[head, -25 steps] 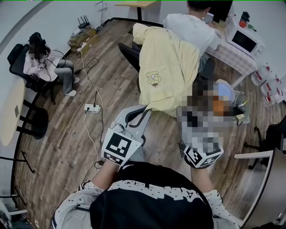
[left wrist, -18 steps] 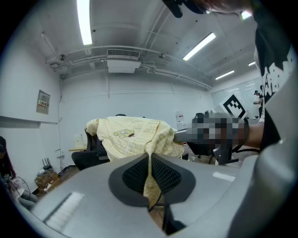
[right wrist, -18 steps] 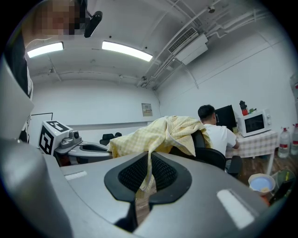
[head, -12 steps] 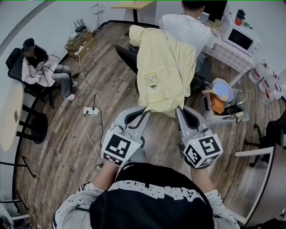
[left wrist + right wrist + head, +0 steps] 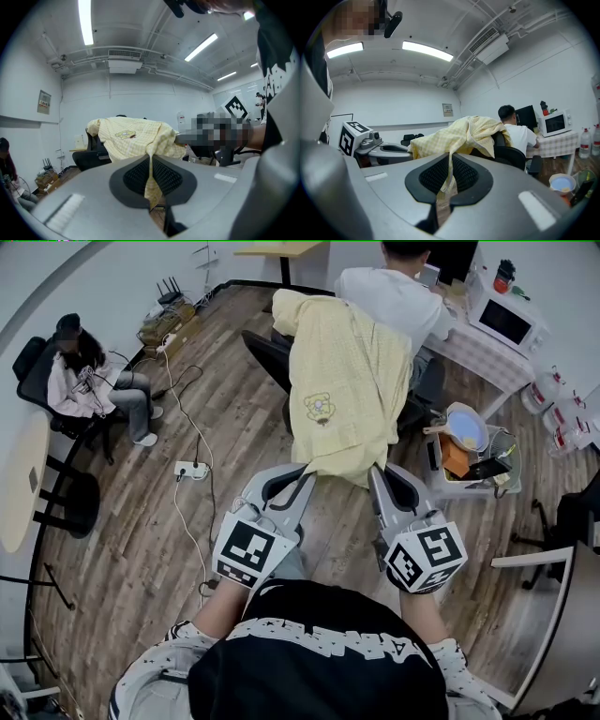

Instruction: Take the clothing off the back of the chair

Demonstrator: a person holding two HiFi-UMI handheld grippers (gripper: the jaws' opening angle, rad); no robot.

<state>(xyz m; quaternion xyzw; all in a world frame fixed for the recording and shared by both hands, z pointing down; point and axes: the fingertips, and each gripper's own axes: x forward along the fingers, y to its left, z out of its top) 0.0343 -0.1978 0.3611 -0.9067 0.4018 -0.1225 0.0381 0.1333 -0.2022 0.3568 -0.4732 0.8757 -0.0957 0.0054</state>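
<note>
**Gripping the hem at both corners**

Pinching the lower edge of the yellow checked garment (image 5: 342,381) with the left gripper (image 5: 308,472), fingers (image 5: 133,177) pressed together on a thin fold of cloth. Doing the same with the right gripper (image 5: 374,474) at the other corner, fingers (image 5: 464,174) closed on the fabric. Draped over the back of the black chair (image 5: 267,352), bear patch facing out, hanging down to both grippers. Just beyond the chair, seated at a table (image 5: 487,357): a person in white (image 5: 398,296).
</note>
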